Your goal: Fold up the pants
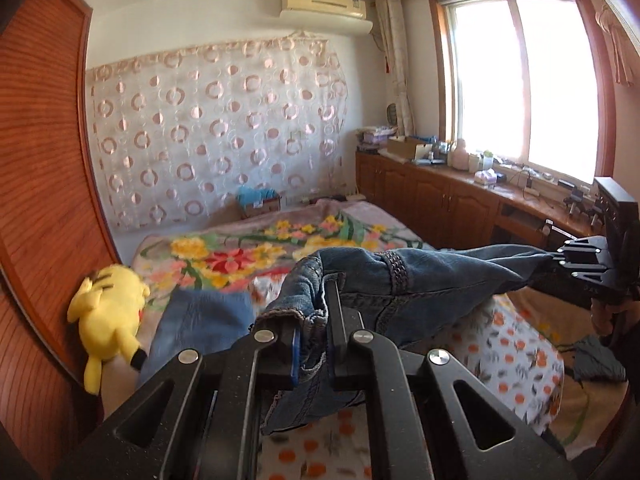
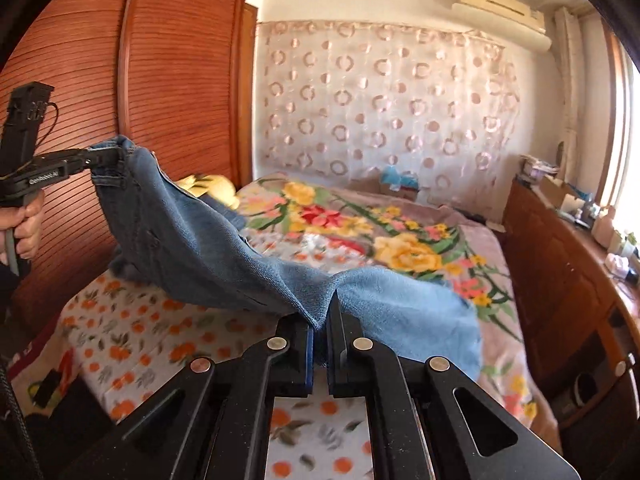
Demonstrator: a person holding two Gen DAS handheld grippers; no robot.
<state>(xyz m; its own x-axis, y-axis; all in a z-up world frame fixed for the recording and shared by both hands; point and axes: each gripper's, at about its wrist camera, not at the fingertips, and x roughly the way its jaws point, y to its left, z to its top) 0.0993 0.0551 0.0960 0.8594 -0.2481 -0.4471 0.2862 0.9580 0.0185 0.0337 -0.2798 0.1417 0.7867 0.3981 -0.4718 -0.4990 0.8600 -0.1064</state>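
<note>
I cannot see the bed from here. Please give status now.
Left gripper shut on jeans waistband. Right gripper shut on denim too. Jeans hang between them above bed. Nothing in the way.

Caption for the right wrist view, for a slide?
Right gripper and left gripper lift blue jeans above the bed.

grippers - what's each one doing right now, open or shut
left gripper: shut on the jeans, at a hemmed edge.
right gripper: shut on the jeans' denim.

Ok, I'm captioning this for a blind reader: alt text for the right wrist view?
The right gripper is shut on blue jeans, stretched in the air to the left gripper, also clamped on them. Below lies a bed with floral covers.
</note>
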